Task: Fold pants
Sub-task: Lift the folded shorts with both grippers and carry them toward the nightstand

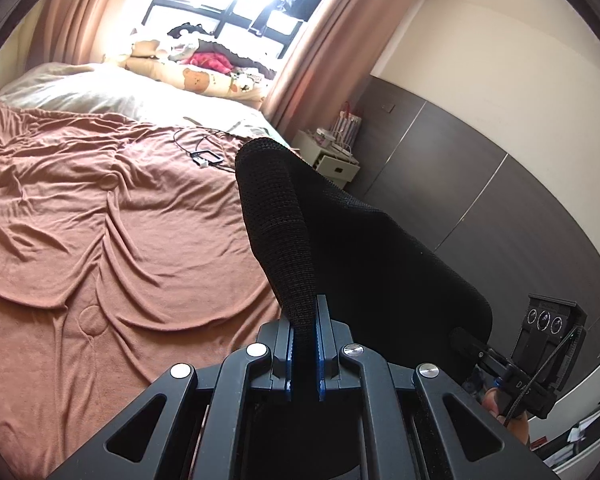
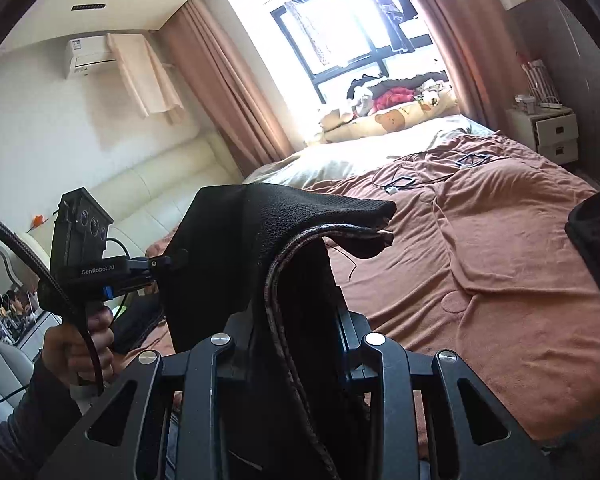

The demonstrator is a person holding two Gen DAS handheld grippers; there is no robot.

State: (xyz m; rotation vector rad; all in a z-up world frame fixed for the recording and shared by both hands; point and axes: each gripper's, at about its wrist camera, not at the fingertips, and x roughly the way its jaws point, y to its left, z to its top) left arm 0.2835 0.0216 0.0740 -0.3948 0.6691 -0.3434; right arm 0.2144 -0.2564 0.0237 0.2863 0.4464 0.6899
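Observation:
Black pants (image 1: 364, 248) hang in the air above the bed, stretched between both grippers. In the left wrist view my left gripper (image 1: 304, 308) is shut, its blue pads (image 1: 321, 332) pinching a narrow fold of the black knit fabric. My right gripper (image 1: 466, 340) shows at the lower right, clamped on the far edge of the same cloth. In the right wrist view my right gripper (image 2: 296, 316) is shut on a thick bunch of the pants (image 2: 284, 216) with a patterned seam running through; its fingertips are hidden by cloth. The left gripper (image 2: 164, 262), held by a hand (image 2: 80, 344), grips the cloth's left corner.
A terracotta blanket (image 1: 100, 220) covers the bed below. Cables and a small device (image 1: 208, 156) lie near the pillows (image 1: 100, 92). A white nightstand (image 1: 332, 156) and dark wardrobe (image 1: 480, 168) stand right of the bed. A cream headboard (image 2: 160, 184) is left.

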